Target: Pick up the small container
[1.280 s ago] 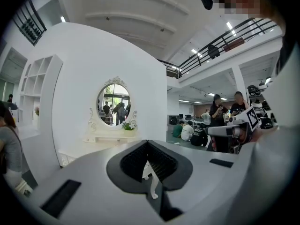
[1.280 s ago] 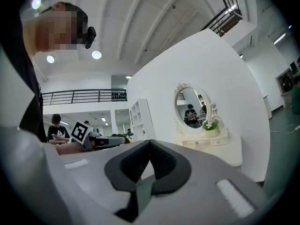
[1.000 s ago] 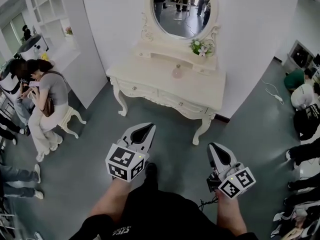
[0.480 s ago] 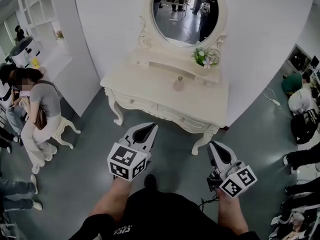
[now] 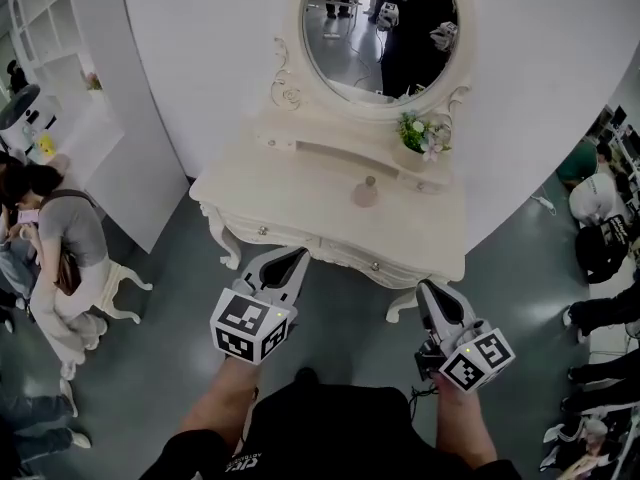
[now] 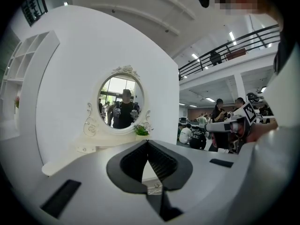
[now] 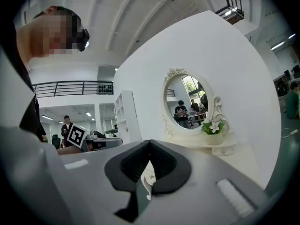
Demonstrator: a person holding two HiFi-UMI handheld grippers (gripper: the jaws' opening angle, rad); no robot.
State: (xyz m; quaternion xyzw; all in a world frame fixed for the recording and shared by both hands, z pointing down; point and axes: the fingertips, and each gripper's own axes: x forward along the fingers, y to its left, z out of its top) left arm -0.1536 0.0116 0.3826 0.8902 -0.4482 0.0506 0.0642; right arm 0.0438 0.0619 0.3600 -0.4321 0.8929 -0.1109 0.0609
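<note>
The small container [image 5: 365,193], a pinkish round bottle with a stopper, stands near the middle of the cream dressing table [image 5: 300,203], in front of the oval mirror [image 5: 375,28]. Both grippers hang in front of the table's near edge, short of the bottle and not touching it. My left gripper [image 5: 297,256] is shut with nothing in it, and its tips meet in the left gripper view [image 6: 147,142]. My right gripper [image 5: 431,289] is lower right of the bottle and is also shut and empty [image 7: 150,142]. Neither gripper view shows the bottle.
A flower pot [image 5: 422,138] sits on the table's raised shelf at the right. A white shelving wall [image 5: 60,58] stands at the left, with a person on a white stool [image 5: 112,286] beside it. More people sit on the floor at the far right [image 5: 600,198].
The dressing table has come nearer and now fills more of the head view. Both grippers stay shut and hold the same places relative to the body.
</note>
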